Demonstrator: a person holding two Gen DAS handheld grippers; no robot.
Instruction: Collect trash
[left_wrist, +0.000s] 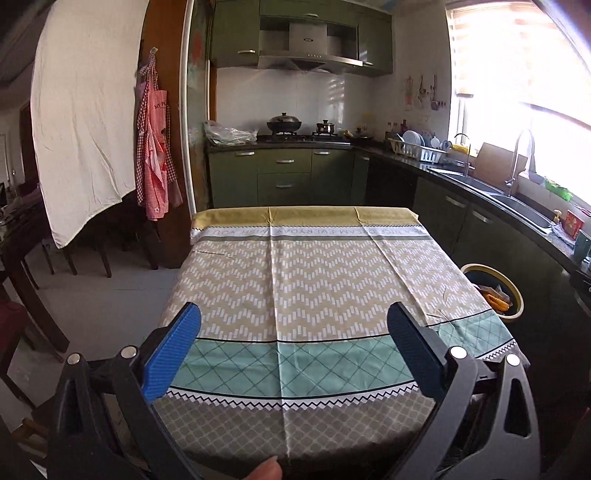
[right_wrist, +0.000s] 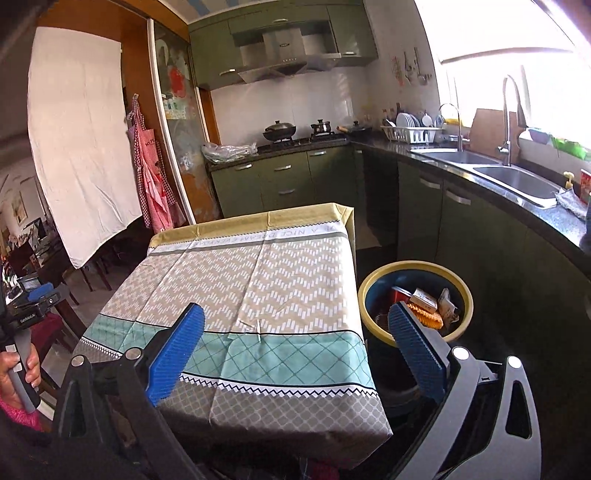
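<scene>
Both tongs, left tongs (left_wrist: 293, 332) and right tongs (right_wrist: 295, 334), are held wide open, empty; trash (right_wrist: 424, 306) is seen binned in the bin (right_wrist: 369, 291), worktop (left_wrist: 295, 277) cleared.

Ahead of the left gripper (left_wrist: 293, 325) fingers, spread wide with nothing between them, the patterned tablecloth (left_wrist: 303, 280) lies flat. Beyond the right gripper (right_wrist: 295, 334) right fingertip, the trash bin (right_wrist: 415, 302) stands just beside the table's edge, its mouth open upward, holding wrappers (right_wrist: 432, 304). The dark counter (right_wrist: 517, 206) runs further right.
</scene>
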